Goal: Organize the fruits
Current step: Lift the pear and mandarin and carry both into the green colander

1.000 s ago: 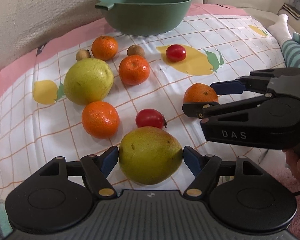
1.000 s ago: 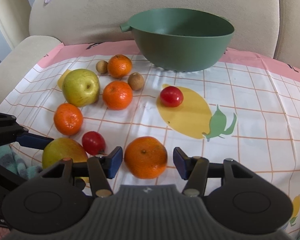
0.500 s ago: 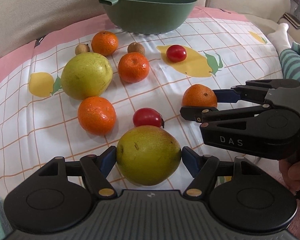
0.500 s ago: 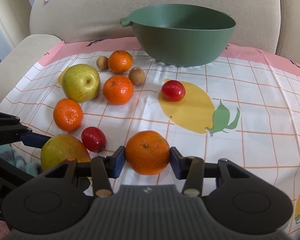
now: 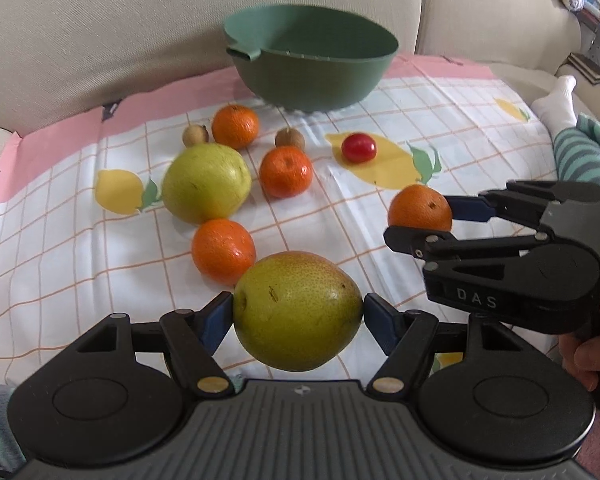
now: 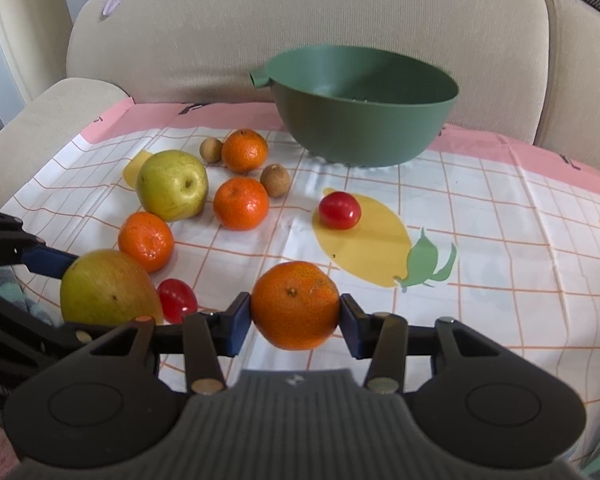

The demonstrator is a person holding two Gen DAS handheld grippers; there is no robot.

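Note:
My left gripper (image 5: pixel 298 314) is shut on a yellow-green pear (image 5: pixel 296 310) and holds it above the cloth. My right gripper (image 6: pixel 296 312) is shut on a tangerine (image 6: pixel 295 305), also lifted; both show in the other view, the tangerine (image 5: pixel 420 208) at right and the pear (image 6: pixel 108 286) at left. A green bowl (image 5: pixel 312 60) stands at the back, also in the right wrist view (image 6: pixel 364 108). On the cloth lie a second pear (image 5: pixel 206 182), three tangerines (image 5: pixel 223 250) (image 5: pixel 286 171) (image 5: pixel 235 126) and two red tomatoes (image 5: pixel 359 147) (image 6: pixel 177 299).
Two small brown longans (image 5: pixel 195 135) (image 5: pixel 289 138) lie near the bowl. The checked fruit-print cloth (image 6: pixel 500 240) covers a sofa seat with beige cushions (image 6: pixel 300 20) behind. A striped-sleeved leg with a white sock (image 5: pixel 560 96) lies at the right edge.
Both grippers closed on their fruit and lifted: the left raised the pear, the right raised the tangerine, both toward the bowl.

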